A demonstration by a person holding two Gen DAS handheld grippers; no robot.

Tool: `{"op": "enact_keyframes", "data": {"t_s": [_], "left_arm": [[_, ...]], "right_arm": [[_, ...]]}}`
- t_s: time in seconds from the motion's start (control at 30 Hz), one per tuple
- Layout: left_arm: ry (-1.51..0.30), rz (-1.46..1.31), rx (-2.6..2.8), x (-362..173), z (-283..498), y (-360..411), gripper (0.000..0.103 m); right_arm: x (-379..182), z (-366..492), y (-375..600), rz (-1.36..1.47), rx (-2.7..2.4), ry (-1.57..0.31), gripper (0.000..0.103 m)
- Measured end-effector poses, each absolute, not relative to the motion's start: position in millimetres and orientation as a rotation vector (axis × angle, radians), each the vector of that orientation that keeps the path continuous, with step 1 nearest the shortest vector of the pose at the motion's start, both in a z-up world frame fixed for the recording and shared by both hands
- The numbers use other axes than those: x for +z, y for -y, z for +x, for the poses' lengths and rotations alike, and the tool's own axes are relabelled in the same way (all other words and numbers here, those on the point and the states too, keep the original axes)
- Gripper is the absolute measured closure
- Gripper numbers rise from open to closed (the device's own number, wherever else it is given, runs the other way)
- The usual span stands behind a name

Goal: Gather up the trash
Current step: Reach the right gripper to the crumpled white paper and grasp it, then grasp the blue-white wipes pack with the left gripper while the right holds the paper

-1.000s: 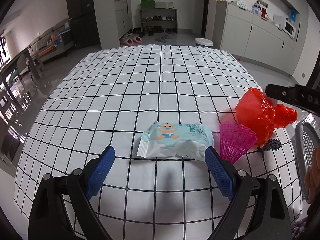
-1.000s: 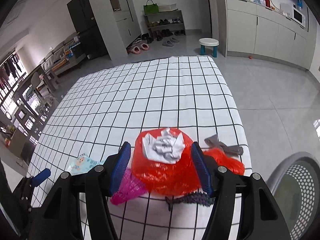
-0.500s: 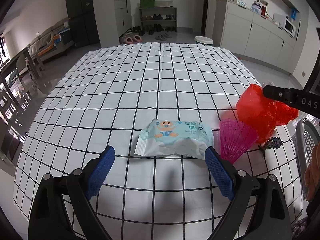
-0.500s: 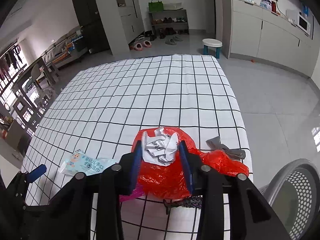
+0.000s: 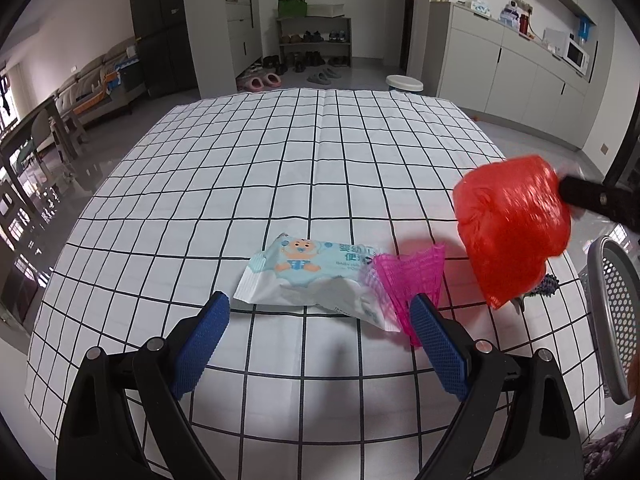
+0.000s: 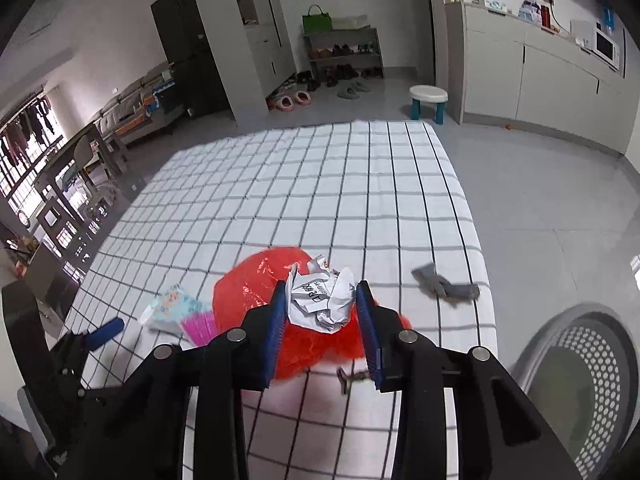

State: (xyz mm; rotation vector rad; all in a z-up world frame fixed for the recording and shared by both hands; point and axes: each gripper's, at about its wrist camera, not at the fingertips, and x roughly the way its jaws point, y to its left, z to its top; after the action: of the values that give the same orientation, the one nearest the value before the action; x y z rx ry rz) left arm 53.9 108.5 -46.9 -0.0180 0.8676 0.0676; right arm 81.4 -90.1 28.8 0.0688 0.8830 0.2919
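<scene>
My right gripper is shut on a red plastic bag with crumpled white paper in it, and holds it above the checked table. The bag hangs lifted at the right of the left wrist view. My left gripper is open and empty just in front of a pale blue wet-wipe pack and a pink mesh piece. The pack and mesh also show in the right wrist view.
A grey perforated trash bin stands on the floor off the table's right edge, also in the left wrist view. A grey scrap lies near the right edge. A small dark purple item lies below the bag.
My right gripper closed on the red bag with the paper and lifted it off the table. The pink mesh piece shifted left against the wipe pack. My left gripper stayed open.
</scene>
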Motion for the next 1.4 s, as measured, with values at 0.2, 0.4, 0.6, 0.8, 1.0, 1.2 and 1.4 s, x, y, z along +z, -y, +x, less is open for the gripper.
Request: {"op": "enact_keyframes", "data": {"t_s": [0.2, 0.4, 0.6, 0.8, 1.0, 1.2, 1.4], "left_arm": [[-0.877, -0.014, 0.049, -49.0, 52.8, -104.3, 0.013], [-0.877, -0.014, 0.043, -49.2, 52.9, -104.1, 0.013], [-0.874, -0.015, 0.040, -48.3, 52.3, -103.6, 0.013], [-0.877, -0.018, 0.036, -47.9, 52.2, -103.8, 0.013], [-0.878, -0.015, 0.037, -49.3, 50.7, -104.3, 0.013], [-0.897, -0.043, 0.064, -53.8, 52.0, -116.5, 0.013], [-0.914, -0.056, 0.079, -58.1, 56.5, -123.3, 0.013]], "right_arm": [[11.4, 72.3, 106.2, 0.096, 0.277, -0.967, 0.069], [-14.2, 52.9, 114.3, 0.106, 0.271, -1.040, 0.069], [-22.7, 31.8, 121.2, 0.103, 0.256, -1.060, 0.064], [-31.0, 18.4, 126.3, 0.109, 0.245, -1.085, 0.062], [-44.1, 10.0, 119.5, 0.103, 0.242, -1.108, 0.062], [-43.7, 6.2, 118.4, 0.110, 0.253, -1.089, 0.064], [-41.5, 5.0, 121.0, 0.127, 0.266, -1.072, 0.065]]}}
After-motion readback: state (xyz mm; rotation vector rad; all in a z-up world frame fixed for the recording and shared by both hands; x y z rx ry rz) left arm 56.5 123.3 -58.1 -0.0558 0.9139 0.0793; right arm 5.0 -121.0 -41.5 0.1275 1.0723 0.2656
